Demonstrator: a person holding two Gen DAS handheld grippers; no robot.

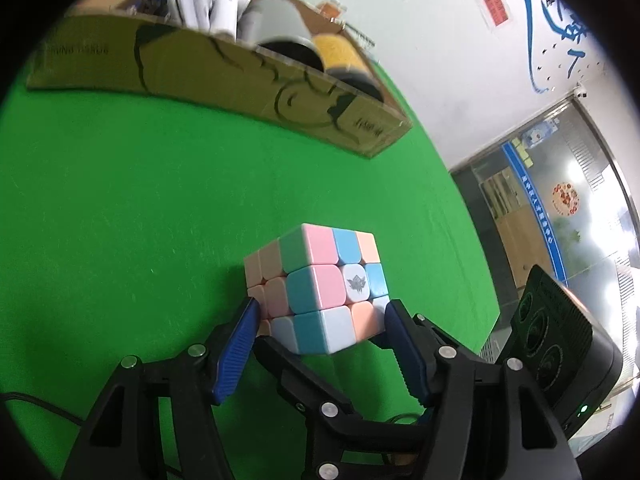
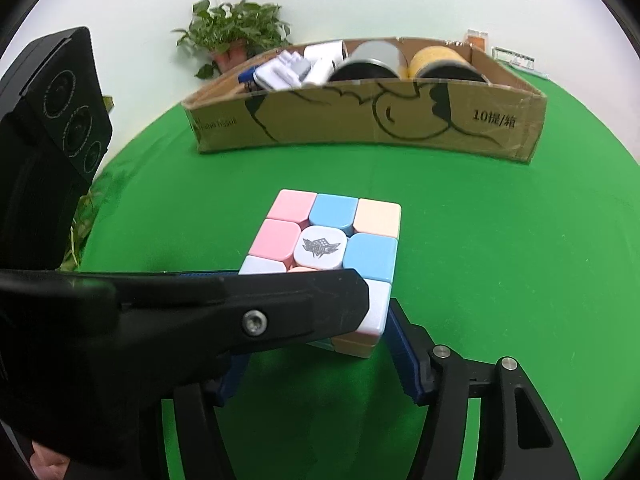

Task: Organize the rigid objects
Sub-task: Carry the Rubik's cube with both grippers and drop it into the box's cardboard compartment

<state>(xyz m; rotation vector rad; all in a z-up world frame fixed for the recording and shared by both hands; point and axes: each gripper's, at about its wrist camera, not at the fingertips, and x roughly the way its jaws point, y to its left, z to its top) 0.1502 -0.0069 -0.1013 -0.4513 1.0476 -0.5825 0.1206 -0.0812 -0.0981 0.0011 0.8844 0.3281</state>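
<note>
The green tabletop [image 2: 500,260] is lying wide and bare on every side of the action, dropping away at its right edge in the left wrist view, toward a glass door. Near its far edge a long cardboard box [image 2: 360,120] is sitting, well apart from the grippers, holding white packages [image 2: 296,70], a grey spool [image 2: 372,60] and a yellow spool [image 2: 440,62] side by side. A potted plant [image 2: 236,32] is standing behind it. In the open stretch in front, the pastel puzzle cube [image 1: 320,288] is being pinched by the left gripper [image 1: 320,320], blue pads against opposite sides. The right gripper [image 2: 316,344] is straddling the same cube; I cannot tell whether its pads are touching.
</note>
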